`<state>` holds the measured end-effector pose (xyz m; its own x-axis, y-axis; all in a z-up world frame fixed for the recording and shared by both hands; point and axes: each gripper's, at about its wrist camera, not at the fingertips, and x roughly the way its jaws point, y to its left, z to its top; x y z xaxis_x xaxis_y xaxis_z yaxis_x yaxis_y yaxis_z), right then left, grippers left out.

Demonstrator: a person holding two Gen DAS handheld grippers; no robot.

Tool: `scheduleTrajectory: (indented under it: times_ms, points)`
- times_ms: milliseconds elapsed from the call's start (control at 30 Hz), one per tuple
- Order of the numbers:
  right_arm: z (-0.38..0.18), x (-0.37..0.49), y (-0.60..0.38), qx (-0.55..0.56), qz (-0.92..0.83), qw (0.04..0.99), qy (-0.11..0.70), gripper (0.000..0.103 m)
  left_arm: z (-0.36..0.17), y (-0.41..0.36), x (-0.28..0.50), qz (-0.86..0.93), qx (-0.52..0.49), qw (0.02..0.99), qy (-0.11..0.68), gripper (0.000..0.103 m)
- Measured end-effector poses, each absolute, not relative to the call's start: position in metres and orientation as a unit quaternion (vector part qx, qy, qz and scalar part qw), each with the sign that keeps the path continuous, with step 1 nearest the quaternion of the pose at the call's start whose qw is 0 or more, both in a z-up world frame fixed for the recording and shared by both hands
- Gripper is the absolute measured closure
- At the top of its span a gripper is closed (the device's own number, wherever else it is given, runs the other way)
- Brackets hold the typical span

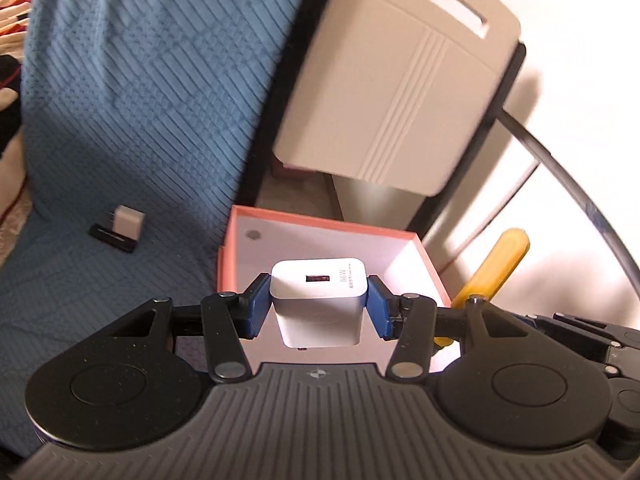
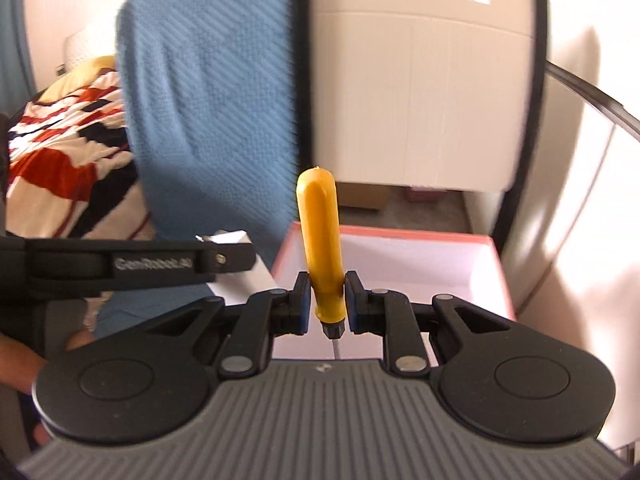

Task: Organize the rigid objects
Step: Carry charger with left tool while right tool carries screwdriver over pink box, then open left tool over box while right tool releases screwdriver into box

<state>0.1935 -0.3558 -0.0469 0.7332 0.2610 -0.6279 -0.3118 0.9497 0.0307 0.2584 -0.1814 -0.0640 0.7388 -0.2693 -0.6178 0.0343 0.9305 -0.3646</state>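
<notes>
left gripper clamped on white charger, held over the open pink box. right gripper pinching yellow screwdriver by its handle, upright, above the box.

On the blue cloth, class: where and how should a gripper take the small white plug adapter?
Probably grip the small white plug adapter across its two flat side faces, coming from above. Its prongs seem to point left, and the black bar lies against its near edge.
</notes>
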Motion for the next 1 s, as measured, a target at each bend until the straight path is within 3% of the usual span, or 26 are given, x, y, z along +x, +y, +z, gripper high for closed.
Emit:
scheduleTrajectory:
  times_ms: [200, 500, 867, 1000]
  points:
    - [-0.087, 0.2, -0.388, -0.078, 0.105, 0.918, 0.375, 0.081, -0.095, -0.209, 0.271, -0.092, -0.151, 0.906, 0.384, 0.046]
    - [-0.147, 0.201, -0.42, -0.054, 0.087, 0.892, 0.441, 0.081, -0.148, -0.24, 0.281, -0.095, -0.124, 0.883, 0.442, 0.046]
    - [-0.148, 0.206, -0.425, -0.046, 0.088, 0.892, 0.442, 0.081, -0.151, -0.253, 0.287, -0.12, -0.101, 0.878, 0.453, 0.043]
    - [-0.14, 0.207, -0.422, -0.05, 0.089, 0.891, 0.443, 0.075, -0.139, -0.254, 0.284, -0.123, -0.088, 0.883, 0.445, 0.041]
